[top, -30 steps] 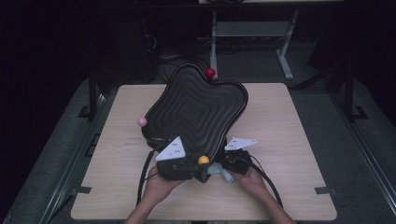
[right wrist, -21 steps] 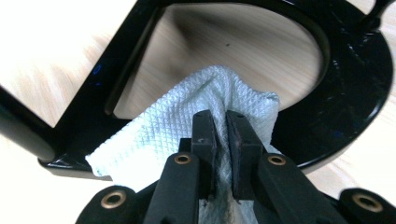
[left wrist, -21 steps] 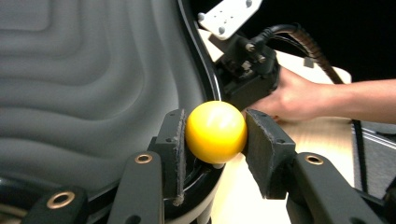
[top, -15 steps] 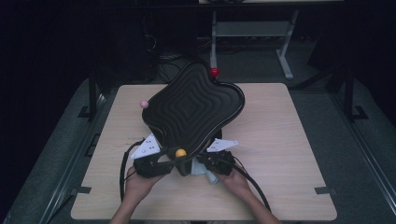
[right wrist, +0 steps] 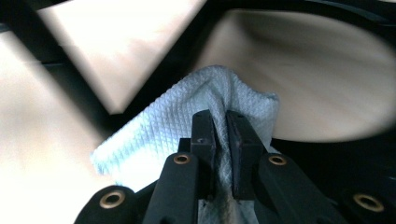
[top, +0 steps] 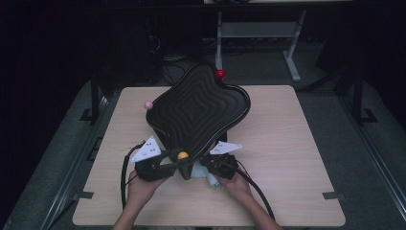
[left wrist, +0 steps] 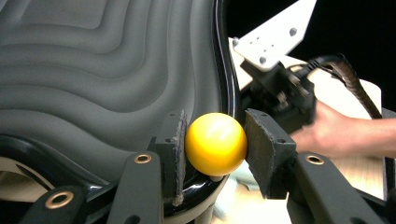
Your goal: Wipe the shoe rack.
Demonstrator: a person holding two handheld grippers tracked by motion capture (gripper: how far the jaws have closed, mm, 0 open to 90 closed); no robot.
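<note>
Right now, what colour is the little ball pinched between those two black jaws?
Bright yellow ball; the left gripper view shows it best.

Tray (top: 201, 112) on the table (top: 287, 143) (near-centre); cloth (top: 203, 171) under its near corner.

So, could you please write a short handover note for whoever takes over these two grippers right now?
Left gripper: shut on the yellow ball, a knob at the near rim of the black ridged tray; by it the tray is held tilted over the table.
Right gripper: shut on a white cloth, held close under the tray's near edge.
Other knobs: red ball at the far rim, pink ball at the left rim.
Done: tray gripped and lifted, cloth in hand.
Left: probably wiping the tray with the cloth, then setting it down; how much is already wiped I cannot tell.
</note>
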